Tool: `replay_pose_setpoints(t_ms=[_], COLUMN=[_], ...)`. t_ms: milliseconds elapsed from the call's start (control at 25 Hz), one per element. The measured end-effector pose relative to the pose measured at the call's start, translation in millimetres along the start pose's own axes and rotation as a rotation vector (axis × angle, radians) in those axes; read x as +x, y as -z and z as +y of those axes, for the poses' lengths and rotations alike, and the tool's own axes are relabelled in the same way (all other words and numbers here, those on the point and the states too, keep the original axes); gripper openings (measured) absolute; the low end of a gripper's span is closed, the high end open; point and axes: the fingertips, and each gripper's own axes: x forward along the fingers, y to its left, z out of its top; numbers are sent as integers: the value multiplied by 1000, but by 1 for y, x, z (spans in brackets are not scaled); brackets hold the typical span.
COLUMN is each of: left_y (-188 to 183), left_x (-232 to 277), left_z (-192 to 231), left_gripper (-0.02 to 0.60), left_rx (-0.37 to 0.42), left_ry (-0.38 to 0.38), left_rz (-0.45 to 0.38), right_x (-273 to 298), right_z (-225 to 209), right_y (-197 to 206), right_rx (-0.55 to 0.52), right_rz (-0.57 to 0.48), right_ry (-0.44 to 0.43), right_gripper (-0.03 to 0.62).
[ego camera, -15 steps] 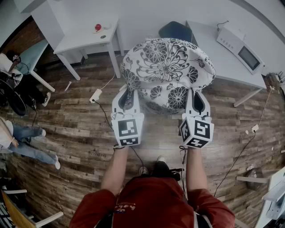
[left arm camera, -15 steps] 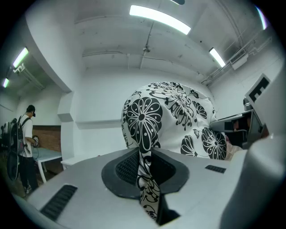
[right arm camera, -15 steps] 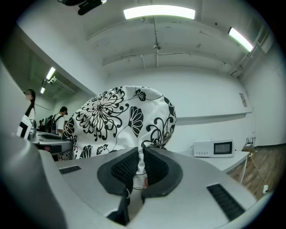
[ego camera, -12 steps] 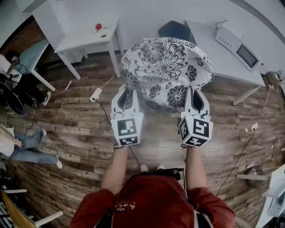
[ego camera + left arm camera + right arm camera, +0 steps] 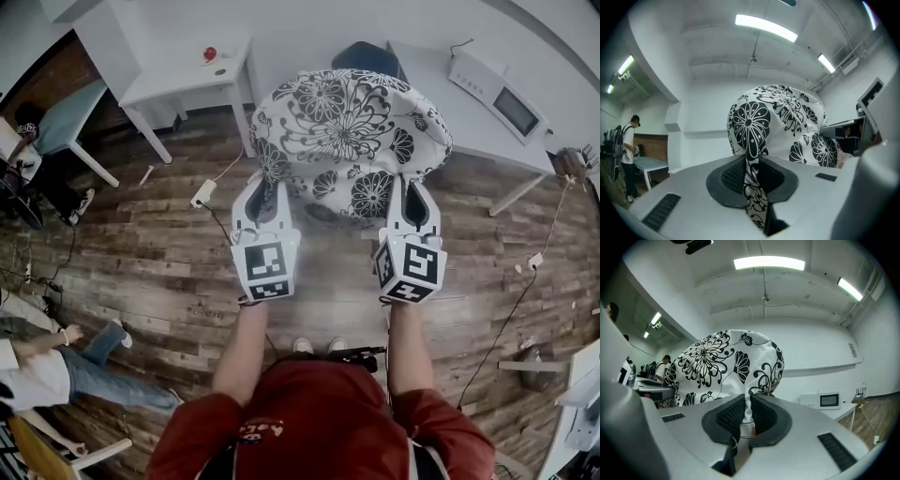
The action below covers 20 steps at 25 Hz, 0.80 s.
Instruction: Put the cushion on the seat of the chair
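You hold the white, black-flowered fabric cushion [image 5: 349, 141] up, your left gripper [image 5: 265, 192] and right gripper [image 5: 410, 192] each clamped on its near edge; the dark chair [image 5: 367, 58] shows just beyond the cushion

We see a microwave [image 5: 503, 105] on a table [image 5: 473, 129] upper right, and a red object [image 5: 209, 53] on a desk [image 5: 183, 86] upper left.
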Motion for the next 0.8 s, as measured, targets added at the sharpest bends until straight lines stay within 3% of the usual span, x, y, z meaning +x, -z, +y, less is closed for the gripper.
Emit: replay_pose_setpoints(t_ms=[800], left_y=[1], left_x=[6], left_z=[5], left_gripper=[52], left_rx=[-7], left_ry=[0], left_rz=[-22], right_x=[4], right_z=[3], right_y=[5], right_rx=[-12], right_rz=[-16], right_ry=[11], right_gripper=[44])
